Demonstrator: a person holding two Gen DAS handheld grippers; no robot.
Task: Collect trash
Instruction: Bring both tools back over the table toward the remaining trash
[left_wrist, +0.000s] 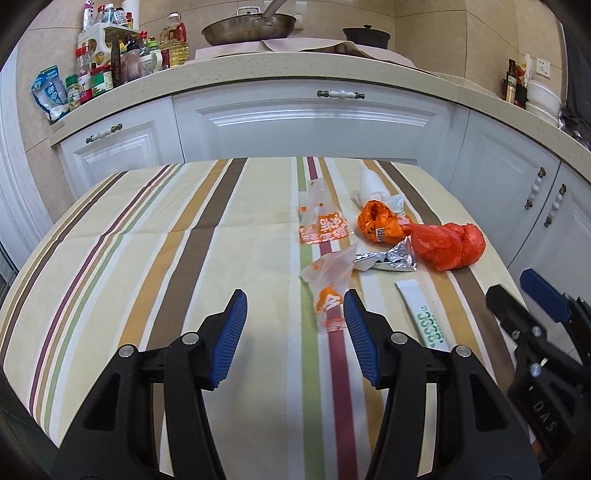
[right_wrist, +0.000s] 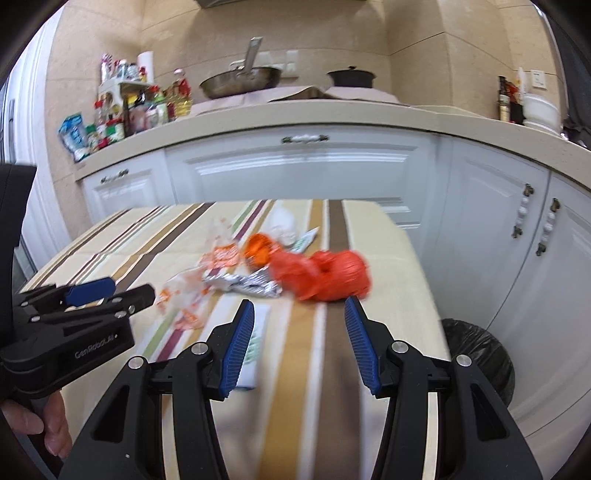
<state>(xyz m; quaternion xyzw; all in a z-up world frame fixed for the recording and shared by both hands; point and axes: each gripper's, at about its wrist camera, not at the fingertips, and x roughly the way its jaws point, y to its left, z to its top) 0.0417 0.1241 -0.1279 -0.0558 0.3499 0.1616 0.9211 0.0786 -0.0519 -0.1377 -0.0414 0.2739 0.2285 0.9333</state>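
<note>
Trash lies on the striped tablecloth (left_wrist: 147, 229): a red plastic bag (left_wrist: 448, 245), an orange wrapper (left_wrist: 378, 221), a silver foil wrapper (left_wrist: 388, 256), a clear orange-printed wrapper (left_wrist: 328, 280), another printed wrapper (left_wrist: 321, 221), a white tissue (left_wrist: 371, 184) and a white paper sleeve (left_wrist: 424, 314). My left gripper (left_wrist: 295, 299) is open, its right fingertip beside the clear wrapper. My right gripper (right_wrist: 299, 306) is open and empty, just short of the red bag (right_wrist: 325, 275) and foil wrapper (right_wrist: 243, 284). A bin with a black liner (right_wrist: 480, 354) stands right of the table.
White cabinets (left_wrist: 314, 125) and a countertop with bottles (left_wrist: 107, 70), a pan (left_wrist: 251, 27) and a black pot (left_wrist: 365, 35) stand behind the table. The right gripper shows at the right edge of the left wrist view (left_wrist: 517, 295).
</note>
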